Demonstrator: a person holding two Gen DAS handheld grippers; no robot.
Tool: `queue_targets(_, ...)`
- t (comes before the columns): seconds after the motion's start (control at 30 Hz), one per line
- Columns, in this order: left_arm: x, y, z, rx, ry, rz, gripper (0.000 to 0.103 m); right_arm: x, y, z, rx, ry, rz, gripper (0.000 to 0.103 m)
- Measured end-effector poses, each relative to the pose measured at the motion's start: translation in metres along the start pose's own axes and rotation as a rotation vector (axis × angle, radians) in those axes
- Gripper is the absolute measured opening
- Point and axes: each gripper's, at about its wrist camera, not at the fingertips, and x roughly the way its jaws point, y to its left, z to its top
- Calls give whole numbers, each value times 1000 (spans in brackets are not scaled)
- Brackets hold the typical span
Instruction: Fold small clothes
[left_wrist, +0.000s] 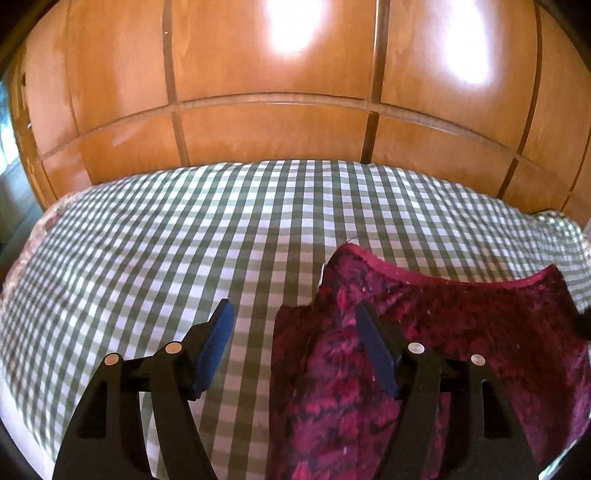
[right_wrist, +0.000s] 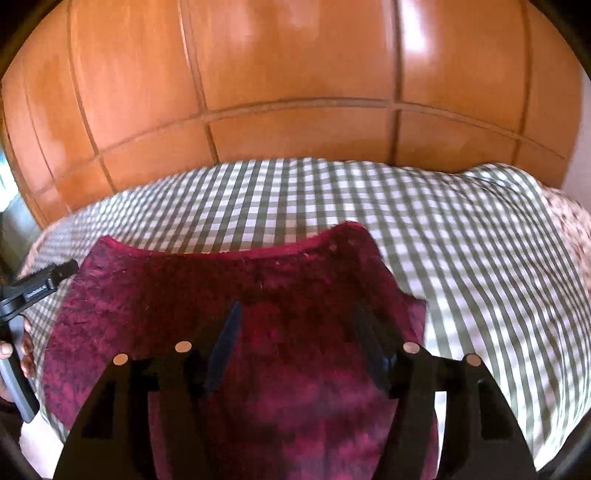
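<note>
Left wrist view, nearest first: left gripper (left_wrist: 293, 350) spread wide, grasping nothing, blue-padded fingers (left_wrist: 218, 350) straddling the left edge of a crimson velvet garment (left_wrist: 461, 332), one finger over bare check, the other over the pile. Lying flat on the green-and-white checked bed cover (left_wrist: 147, 240), neckline scooped toward the far side, shoulder points raised at either end of the scoop. Beyond, only open check, then the wooden wardrobe doors (left_wrist: 269, 129) with window glare. Right wrist view, nearest first: right gripper (right_wrist: 295, 350) likewise released and hovering over the middle of the garment (right_wrist: 166, 295), nothing pinched; left gripper (right_wrist: 40, 288) seen at the garment's left edge, person's hand (right_wrist: 22, 350) behind it. Farther on, bed cover (right_wrist: 461, 240), a floral patch of bedding (right_wrist: 569, 221) at the right, wardrobe doors (right_wrist: 295, 74) behind. Judged soft, light and limp, plush pile giving decent grip yet likely to drag and bunch on the cover; best taken by the hemmed shoulder corners or side edges, pinching both layers together, not the loose middle.
</note>
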Motion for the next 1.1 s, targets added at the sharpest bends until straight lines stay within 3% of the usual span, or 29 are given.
queue_targets(0.13,33,1,-6,-14,69,30,68,51,-20,13,24,82,-66,62)
queue_targets(0.23,47,3,-15,-25,78,27,69,80,-39,6,81,139,-44,61)
queue_targets(0.37,62,12,-16,-83,118,-9,75,89,-41,3,71,123,-29,63)
queue_targets(0.5,64,13,-16,-95,124,-19,76,95,-47,4,99,127,6,66)
queue_targets(0.73,14,8,-20,-44,5,55,76,89,-45,8,98,129,29,71)
queue_targets(0.8,-9,11,-29,-44,-26,65,76,81,-43,11,96,125,43,78)
queue_targets(0.97,-49,8,-55,-36,-58,30,76,33,-43,14,107,46,82,90)
queue_targets(1.1,-65,-5,-69,-4,-66,9,76,6,-59,1,119,35,73,94)
